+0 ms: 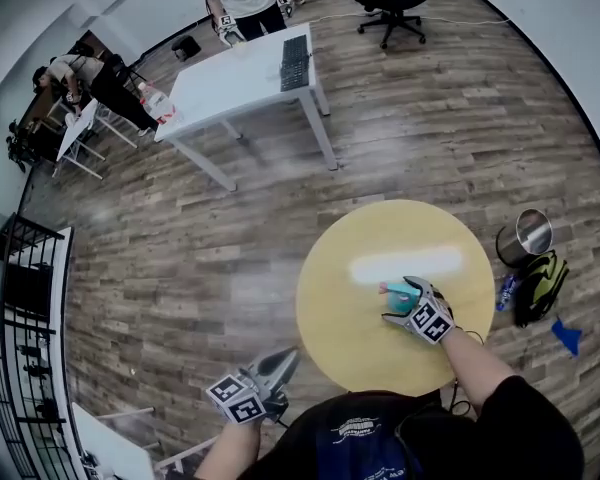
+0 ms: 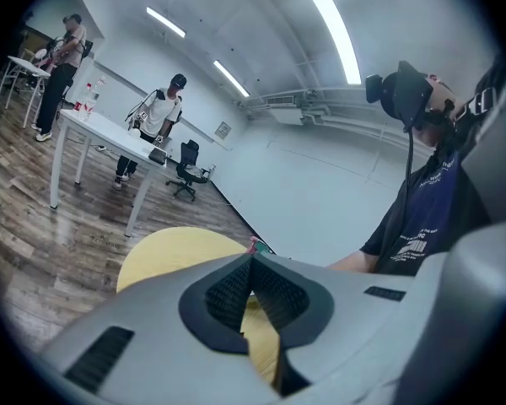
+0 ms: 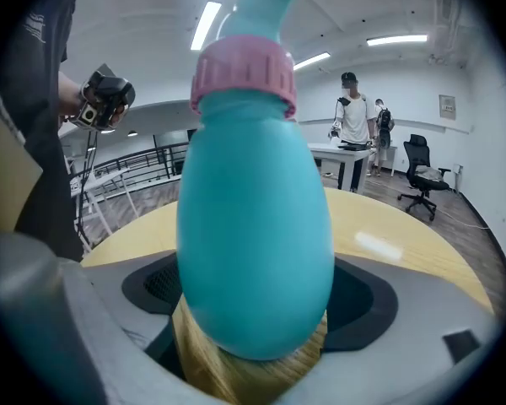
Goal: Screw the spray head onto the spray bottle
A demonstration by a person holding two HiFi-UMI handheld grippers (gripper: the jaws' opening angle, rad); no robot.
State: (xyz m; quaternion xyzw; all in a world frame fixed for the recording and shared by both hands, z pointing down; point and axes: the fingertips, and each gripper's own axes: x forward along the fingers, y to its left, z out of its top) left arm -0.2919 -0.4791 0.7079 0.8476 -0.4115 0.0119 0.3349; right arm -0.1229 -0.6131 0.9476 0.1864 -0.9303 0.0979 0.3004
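The right claw (image 1: 402,298) is clamped on the teal spray bottle (image 3: 253,251), its pads pressing the rounded belly from both sides. The bottle stands upright over the near part of the round yellow worktop (image 1: 360,258); I cannot tell whether its base touches the wood. A pink collar (image 3: 243,70) rings its neck. The left claw (image 1: 288,358) is closed with nothing in it, just off the worktop's edge, well apart from the bottle.
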